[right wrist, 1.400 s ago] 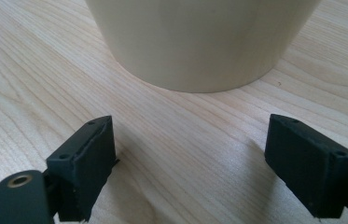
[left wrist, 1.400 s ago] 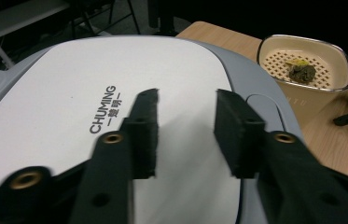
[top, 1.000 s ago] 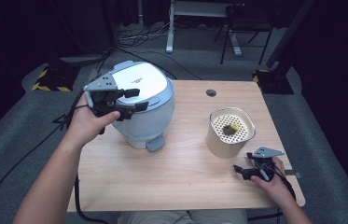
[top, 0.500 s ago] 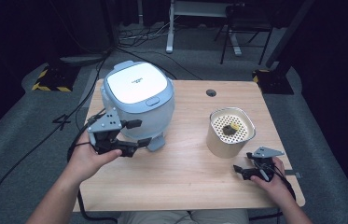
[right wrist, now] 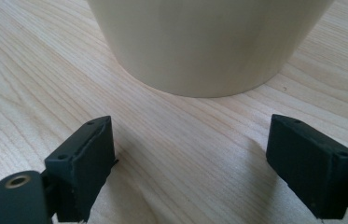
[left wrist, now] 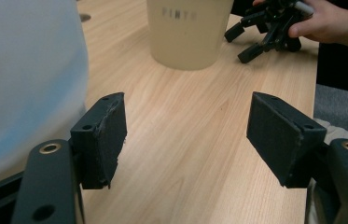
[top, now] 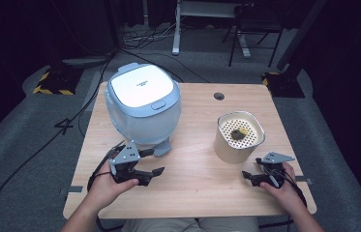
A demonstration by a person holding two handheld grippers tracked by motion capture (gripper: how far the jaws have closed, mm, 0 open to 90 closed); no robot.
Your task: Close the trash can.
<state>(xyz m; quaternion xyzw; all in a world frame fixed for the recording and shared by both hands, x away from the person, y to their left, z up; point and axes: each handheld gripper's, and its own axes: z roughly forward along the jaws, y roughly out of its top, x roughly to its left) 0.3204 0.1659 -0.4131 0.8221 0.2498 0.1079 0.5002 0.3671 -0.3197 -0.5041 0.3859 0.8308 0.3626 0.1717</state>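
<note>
A light-blue rice cooker [top: 142,108] with a closed white lid stands at the table's left; its wall fills the left of the left gripper view [left wrist: 22,70]. My left gripper [top: 155,162] hovers low just in front of the cooker. Its jaws have just been opening and stand wide apart with only bare wood between them [left wrist: 188,105]. A cream pot [top: 238,137] with a perforated insert holds a small dark and yellow piece [top: 240,133]. My right gripper [top: 251,169] rests on the table just in front of the pot [right wrist: 209,42], open and empty [right wrist: 188,126].
The wooden table [top: 197,193] has a cable hole [top: 219,96] at the back. The right hand and its gripper [left wrist: 255,35] appear beyond the pot [left wrist: 188,32] in the left gripper view. Cables and a yellow-black striped marker [top: 47,89] lie on the floor at the left.
My left hand has come down from the cooker's lid to the table in front of the cooker, and its jaws are wider. The right hand and the pot have stayed put.
</note>
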